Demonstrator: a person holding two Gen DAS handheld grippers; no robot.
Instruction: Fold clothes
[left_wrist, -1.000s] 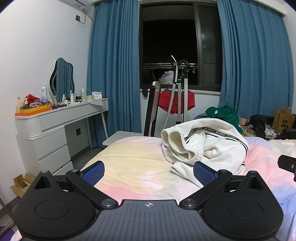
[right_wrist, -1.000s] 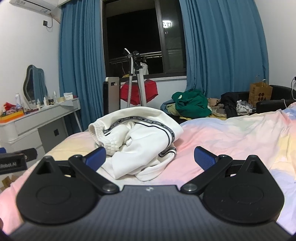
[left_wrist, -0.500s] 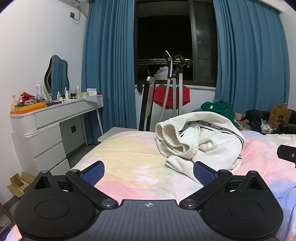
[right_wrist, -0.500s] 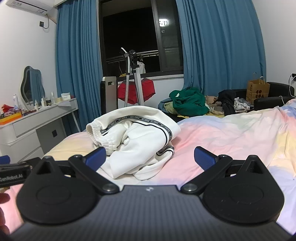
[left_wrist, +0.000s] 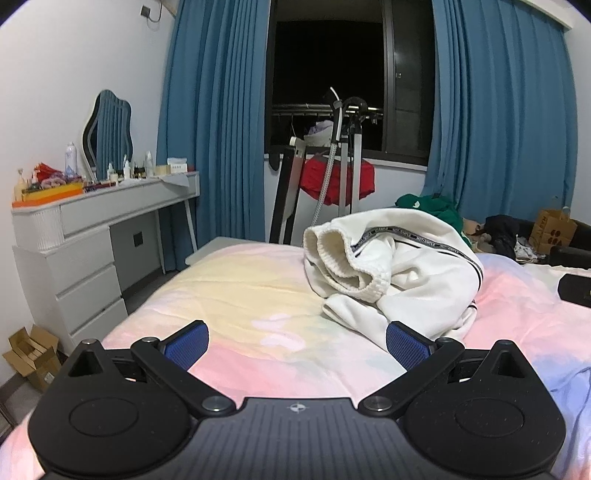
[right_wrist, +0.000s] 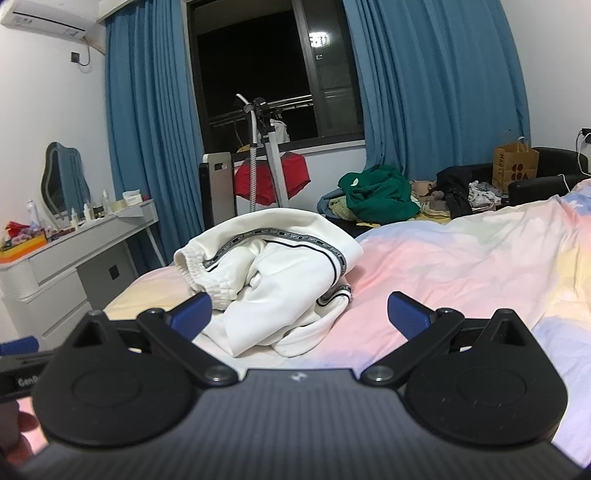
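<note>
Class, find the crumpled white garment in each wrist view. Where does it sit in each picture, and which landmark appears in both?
Left wrist view: white garment lies right of centre on the bed.
Right wrist view: white garment lies left of centre, just beyond the gripper's left finger.
Shared landmark: the red cloth hanging below the window.

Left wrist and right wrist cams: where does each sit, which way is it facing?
Left wrist: on the left gripper, low over the bed, facing the window; its open blue-padded fingers show, white garment ahead-right.
Right wrist: on the right gripper, same heading; its open fingers show, the garment ahead-left, the left gripper's tip at the left edge.
Shared: garment, bed, window, dresser.
</note>
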